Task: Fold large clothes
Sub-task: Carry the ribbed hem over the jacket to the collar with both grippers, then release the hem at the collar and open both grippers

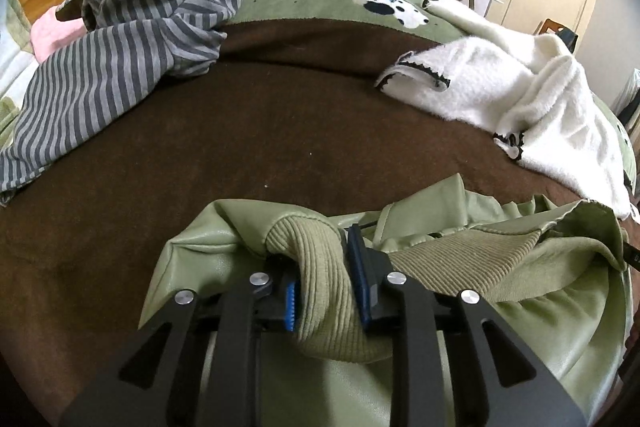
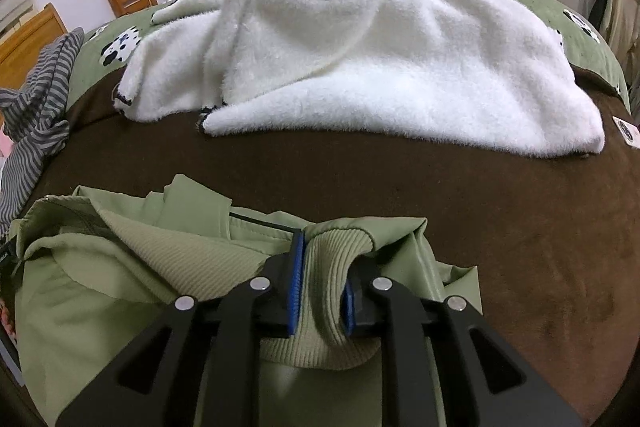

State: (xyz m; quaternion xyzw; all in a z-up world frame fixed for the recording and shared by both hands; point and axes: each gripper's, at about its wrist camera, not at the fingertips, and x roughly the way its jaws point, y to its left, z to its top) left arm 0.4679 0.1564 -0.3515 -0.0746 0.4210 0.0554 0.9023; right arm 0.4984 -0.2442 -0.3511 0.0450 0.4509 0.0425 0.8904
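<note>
A green jacket is lying on the brown blanket at the near edge of the bed, with its ribbed hem bunched up between the two tools. The left gripper is clenched on a fold of that ribbing, the blue pads being pressed against it on both sides; the right gripper is likewise closed on a ribbed fold at the other end of the hem. The step in hand is judged to be the laying-down of the jacket so that it can be spread flat before folding. The next move would call for the hem to be drawn taut and straight between the two grips, then released. Two other garments are waiting farther back (neither is touched): a striped top on the left and a white fleece on the right. No basket, box or other container is seen on the bed.
</note>
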